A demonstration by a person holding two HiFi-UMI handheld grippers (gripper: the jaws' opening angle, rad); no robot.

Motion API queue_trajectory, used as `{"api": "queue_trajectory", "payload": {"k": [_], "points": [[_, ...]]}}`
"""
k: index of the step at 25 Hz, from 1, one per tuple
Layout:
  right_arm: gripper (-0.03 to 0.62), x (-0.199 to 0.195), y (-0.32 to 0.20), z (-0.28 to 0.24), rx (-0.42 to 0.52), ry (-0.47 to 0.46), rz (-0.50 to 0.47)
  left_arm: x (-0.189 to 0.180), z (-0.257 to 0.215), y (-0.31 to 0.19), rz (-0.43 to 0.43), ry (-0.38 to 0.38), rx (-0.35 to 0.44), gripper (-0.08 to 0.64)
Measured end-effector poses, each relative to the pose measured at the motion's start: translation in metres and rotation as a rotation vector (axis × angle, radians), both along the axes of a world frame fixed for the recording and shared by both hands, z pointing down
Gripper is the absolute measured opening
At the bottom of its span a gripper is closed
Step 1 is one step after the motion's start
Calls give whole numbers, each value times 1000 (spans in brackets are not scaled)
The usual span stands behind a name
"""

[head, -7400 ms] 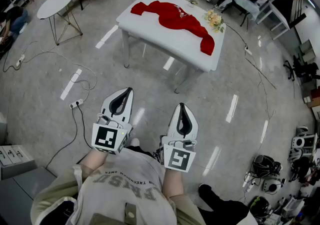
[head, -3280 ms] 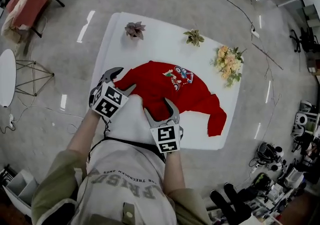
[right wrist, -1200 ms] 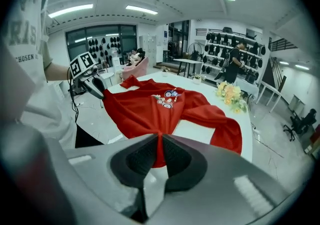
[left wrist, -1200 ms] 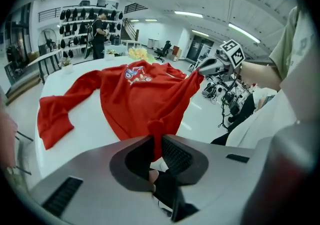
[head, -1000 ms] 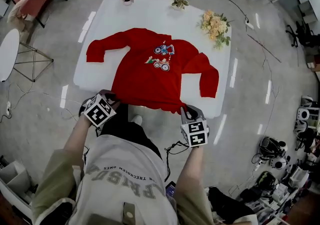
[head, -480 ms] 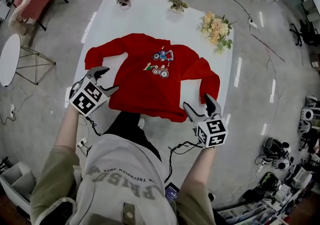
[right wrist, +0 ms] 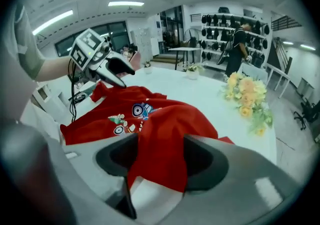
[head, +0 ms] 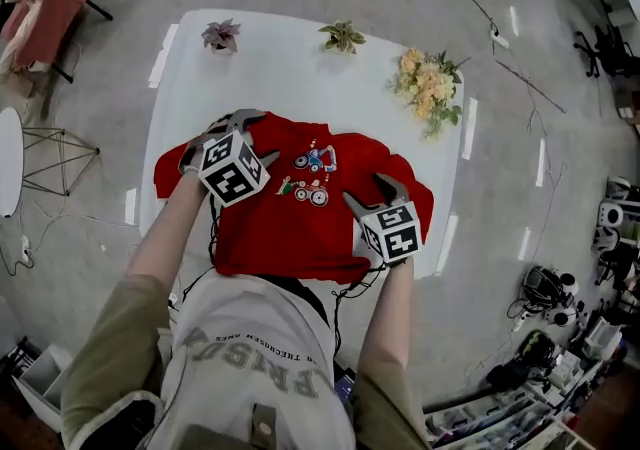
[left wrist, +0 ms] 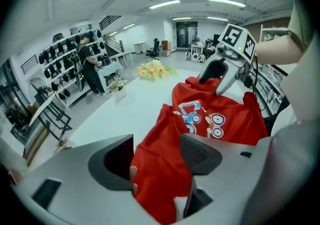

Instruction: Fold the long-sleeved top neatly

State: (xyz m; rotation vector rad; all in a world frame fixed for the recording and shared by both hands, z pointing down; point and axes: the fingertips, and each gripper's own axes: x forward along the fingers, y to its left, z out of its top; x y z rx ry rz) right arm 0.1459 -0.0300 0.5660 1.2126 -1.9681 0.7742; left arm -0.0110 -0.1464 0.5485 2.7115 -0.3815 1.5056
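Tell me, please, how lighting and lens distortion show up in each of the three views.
Head view: wide-angle bending, pale light streaks glaring on the floor, the red top evenly lit. Left gripper view: heavy fisheye, dark rounded corners, ceiling lights blown out. Right gripper view: same curvature and dark rim.

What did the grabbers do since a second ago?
Both let go of the hem and moved up the red top, the left gripper and right gripper each to a shoulder. Their jaws have just opened, the right then closing a little, with red cloth between them. The top stayed spread on the table.
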Motion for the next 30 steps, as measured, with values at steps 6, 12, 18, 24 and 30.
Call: {"api": "queue_trajectory", "payload": {"k": [6, 12, 18, 24, 30], "points": [[38, -14, 4, 25, -116, 55, -77, 37, 45, -36, 186, -133, 66, 213], [9, 1, 29, 7, -110, 50, -62, 42, 50, -40, 179, -73, 53, 20], [9, 15, 42, -10, -66, -22, 3, 9, 7, -83, -105, 76, 159, 20], [121, 10, 41, 30, -179, 23, -143, -8, 65, -47, -58, -170, -18, 46], [310, 69, -18, -31, 10, -97, -12, -20, 12, -65, -115, -97, 26, 213]]}}
